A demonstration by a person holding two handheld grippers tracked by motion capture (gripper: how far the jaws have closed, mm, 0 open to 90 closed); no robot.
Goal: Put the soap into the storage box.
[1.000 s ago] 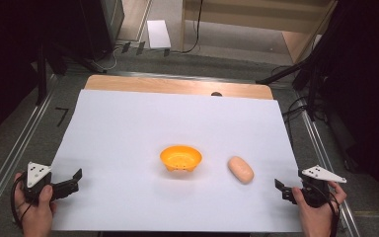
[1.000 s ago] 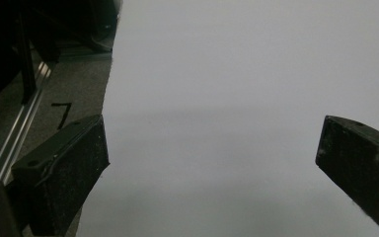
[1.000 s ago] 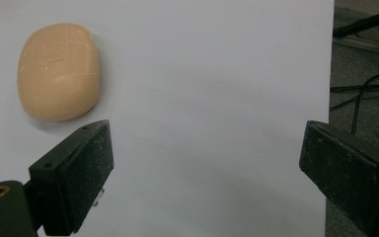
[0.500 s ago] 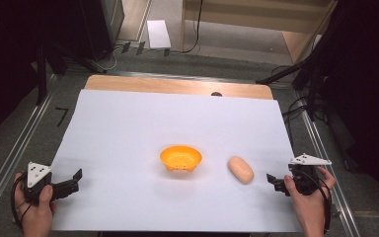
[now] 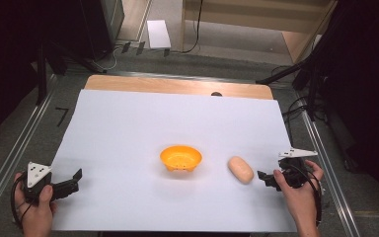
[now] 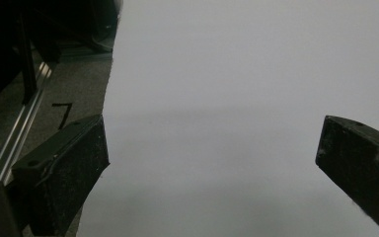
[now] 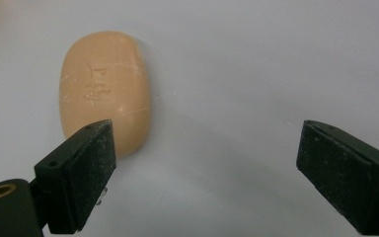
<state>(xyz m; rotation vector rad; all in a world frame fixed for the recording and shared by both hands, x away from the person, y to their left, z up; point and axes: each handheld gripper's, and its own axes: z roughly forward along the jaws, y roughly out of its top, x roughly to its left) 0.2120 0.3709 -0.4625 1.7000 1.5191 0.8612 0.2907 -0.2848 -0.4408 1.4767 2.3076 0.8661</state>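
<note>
White-papered counter (image 5: 128, 118), dark floor around. Peach soap bar (image 5: 240, 169) lying flat just right of orange bowl (image 5: 180, 158). Right gripper (image 5: 265, 178) near soap, jaws apart, empty. Left gripper (image 5: 74, 180) far left, jaws apart, empty.

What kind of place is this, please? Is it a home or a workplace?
Probably a lab or recording workspace, not a home: a table covered with a white sheet, metal rails alongside it, cables on the floor, and dark stands around.

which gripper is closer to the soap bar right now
Right. The right gripper sits just beside the soap bar, jaws open and not touching it. The left gripper is far off at the sheet's left edge, beyond the orange bowl.
</note>
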